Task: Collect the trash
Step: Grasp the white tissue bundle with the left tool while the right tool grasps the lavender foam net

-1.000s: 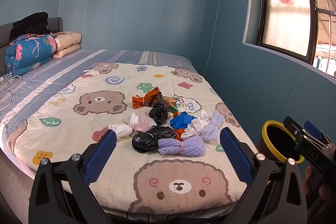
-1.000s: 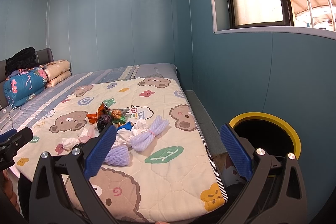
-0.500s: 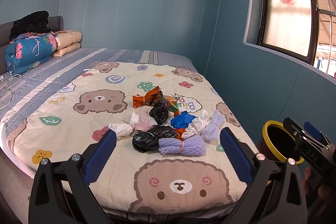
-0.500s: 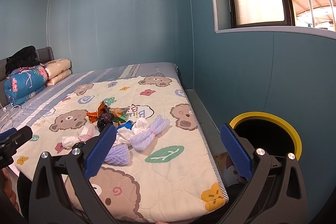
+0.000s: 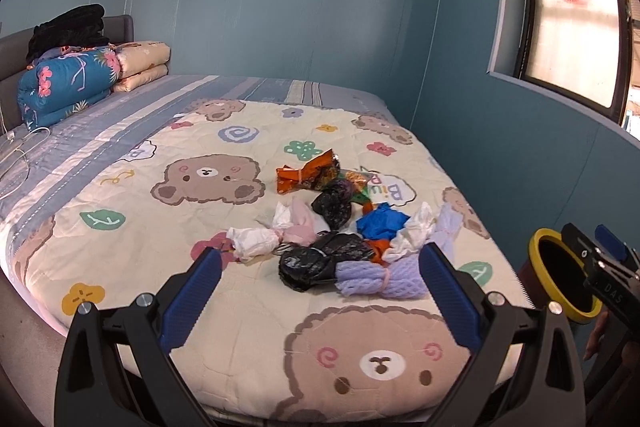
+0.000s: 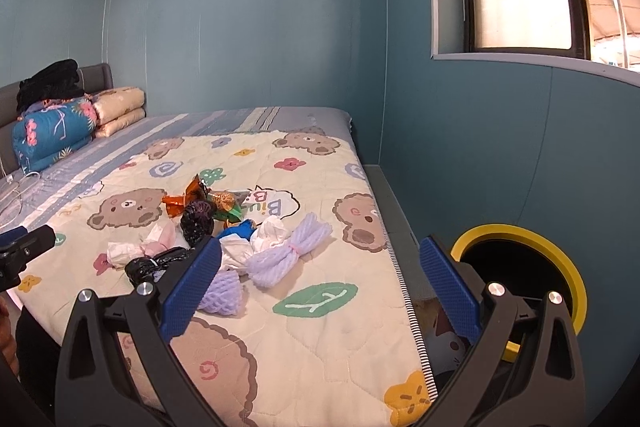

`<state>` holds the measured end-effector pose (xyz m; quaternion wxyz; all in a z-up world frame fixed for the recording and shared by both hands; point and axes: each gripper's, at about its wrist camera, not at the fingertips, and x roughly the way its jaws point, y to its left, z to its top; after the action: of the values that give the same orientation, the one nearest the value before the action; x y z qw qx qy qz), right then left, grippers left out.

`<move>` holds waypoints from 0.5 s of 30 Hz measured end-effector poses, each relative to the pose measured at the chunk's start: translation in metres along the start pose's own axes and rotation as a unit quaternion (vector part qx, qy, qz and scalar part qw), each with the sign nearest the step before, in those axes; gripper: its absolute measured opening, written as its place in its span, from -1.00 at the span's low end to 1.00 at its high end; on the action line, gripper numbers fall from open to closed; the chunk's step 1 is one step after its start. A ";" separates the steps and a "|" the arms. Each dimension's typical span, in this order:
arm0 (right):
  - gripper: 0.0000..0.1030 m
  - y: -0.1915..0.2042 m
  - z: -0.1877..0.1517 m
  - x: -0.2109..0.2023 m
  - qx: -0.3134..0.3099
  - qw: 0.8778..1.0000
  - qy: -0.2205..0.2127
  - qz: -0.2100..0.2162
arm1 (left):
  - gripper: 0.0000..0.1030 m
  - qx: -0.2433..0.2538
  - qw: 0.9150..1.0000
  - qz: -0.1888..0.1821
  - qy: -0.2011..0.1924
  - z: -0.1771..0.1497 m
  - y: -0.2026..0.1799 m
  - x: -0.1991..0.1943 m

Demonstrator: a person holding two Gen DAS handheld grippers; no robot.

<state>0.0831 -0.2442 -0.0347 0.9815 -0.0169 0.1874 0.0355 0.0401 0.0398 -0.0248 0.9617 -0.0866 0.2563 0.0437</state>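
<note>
Both my claws, left claw (image 5: 318, 281) and right claw (image 6: 320, 277), are wide and hold nothing. The trash pile (image 5: 340, 223) lies ahead, the bed edge (image 6: 404, 291) and yellow bin (image 6: 560, 267) right.

Left tongs (image 5: 318, 289) have edged slightly closer to the trash pile (image 5: 344, 227) on the bed.

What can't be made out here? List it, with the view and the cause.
- Inside of the yellow-rimmed bin: black in both views, so its contents cannot be told; the right gripper covers its lower part in the right wrist view.
- Orange scrap: mostly buried under the blue wad and white wad, left wrist view.
- Near purple foam net: partly behind a gripper finger, right wrist view.
</note>
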 end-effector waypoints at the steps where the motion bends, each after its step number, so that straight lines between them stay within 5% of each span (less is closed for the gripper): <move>1: 0.85 0.000 0.001 0.007 0.000 1.000 0.008 0.003 | 0.85 0.002 1.000 0.004 0.003 0.001 0.004 0.005; 15: 0.85 0.005 0.000 0.128 0.022 0.990 0.123 0.072 | 0.85 0.038 0.994 0.046 0.091 0.015 0.060 0.103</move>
<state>0.2013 -0.2313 -0.0818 0.9461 0.0143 0.3080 0.0994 0.1289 0.1058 -0.0722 0.9340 -0.0415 0.3478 0.0698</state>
